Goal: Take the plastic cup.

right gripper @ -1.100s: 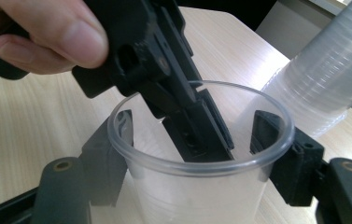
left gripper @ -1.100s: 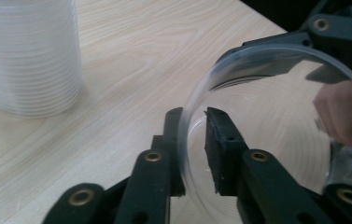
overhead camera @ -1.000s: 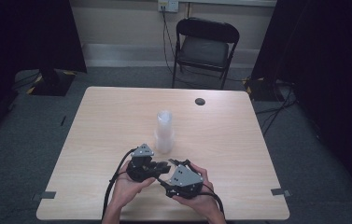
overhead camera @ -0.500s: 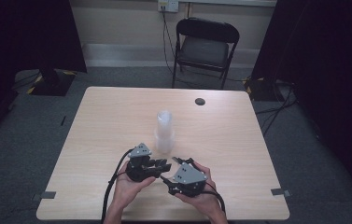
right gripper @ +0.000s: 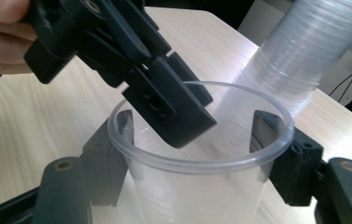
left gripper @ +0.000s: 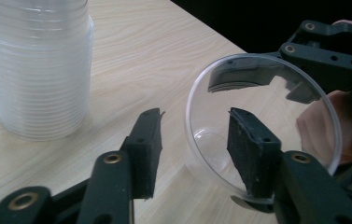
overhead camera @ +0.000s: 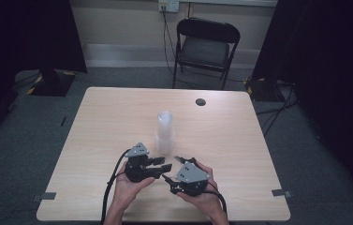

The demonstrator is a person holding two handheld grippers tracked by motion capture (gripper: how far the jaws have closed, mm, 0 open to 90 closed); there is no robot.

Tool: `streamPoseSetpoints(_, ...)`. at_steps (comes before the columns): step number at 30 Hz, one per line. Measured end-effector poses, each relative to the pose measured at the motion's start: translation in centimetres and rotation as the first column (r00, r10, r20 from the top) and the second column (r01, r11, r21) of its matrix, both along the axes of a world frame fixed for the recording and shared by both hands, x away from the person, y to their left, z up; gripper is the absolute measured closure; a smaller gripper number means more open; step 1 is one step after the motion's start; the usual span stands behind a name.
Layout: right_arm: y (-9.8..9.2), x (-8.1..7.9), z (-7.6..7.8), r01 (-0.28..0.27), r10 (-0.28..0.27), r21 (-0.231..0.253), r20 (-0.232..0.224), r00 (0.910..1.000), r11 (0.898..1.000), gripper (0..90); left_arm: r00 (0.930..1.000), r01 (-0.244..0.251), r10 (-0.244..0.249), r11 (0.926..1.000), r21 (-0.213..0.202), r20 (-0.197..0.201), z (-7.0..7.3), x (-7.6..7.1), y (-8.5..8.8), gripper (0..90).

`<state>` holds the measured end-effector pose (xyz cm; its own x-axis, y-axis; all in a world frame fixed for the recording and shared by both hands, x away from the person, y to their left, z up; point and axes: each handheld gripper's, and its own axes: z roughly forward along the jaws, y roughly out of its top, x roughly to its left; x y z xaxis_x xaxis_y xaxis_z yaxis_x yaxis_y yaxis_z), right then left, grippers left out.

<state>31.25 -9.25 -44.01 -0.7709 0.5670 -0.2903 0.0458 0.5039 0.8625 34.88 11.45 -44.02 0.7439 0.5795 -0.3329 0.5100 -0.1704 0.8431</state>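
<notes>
A: While the right gripper [right gripper: 197,154] clamps the single clear plastic cup [right gripper: 201,186] by its sides, what's the left gripper [left gripper: 194,154] doing?

B: Jaws have just been opening, about half apart. One jaw inside the cup's rim, one outside, neither pressing.

A: Cup location?

B: Near edge of the light wooden table [overhead camera: 108,122], just beside the tall stack of clear plastic cups [overhead camera: 165,133].

left tongs [overhead camera: 164,164]: jaws just opening, apart | right tongs [overhead camera: 170,169]: jaws clamped | both low, facing inward
</notes>
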Motion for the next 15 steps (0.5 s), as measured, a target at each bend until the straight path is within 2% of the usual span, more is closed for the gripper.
streamPoseSetpoints(1,-0.08,0.05,0.03,0.0,0.0,-0.001,0.0,1.0,1.0,30.4,0.9999,-0.009,0.008,0.9999,0.009,0.011,0.0,-0.04,-0.04,53.4)
streamPoseSetpoints(8,-0.48,0.15,-0.11,0.011,-0.011,0.008,-0.008,0.9999,1.0,30.3,0.9991,-0.027,0.026,0.9996,0.002,0.035,-0.02,-0.21,0.06,46.9)
streamPoseSetpoints(12,-0.6,0.37,-0.21,0.018,-0.018,0.015,-0.017,0.9997,1.0,30.3,0.9972,-0.046,0.045,0.9988,0.017,0.06,0.04,-0.42,0.31,43.2)
streamPoseSetpoints(15,-0.58,0.51,-0.24,0.022,-0.022,0.014,-0.022,0.9995,1.0,30.3,0.9955,-0.076,0.075,0.997,0.019,0.059,0.15,-0.49,0.59,39.2)
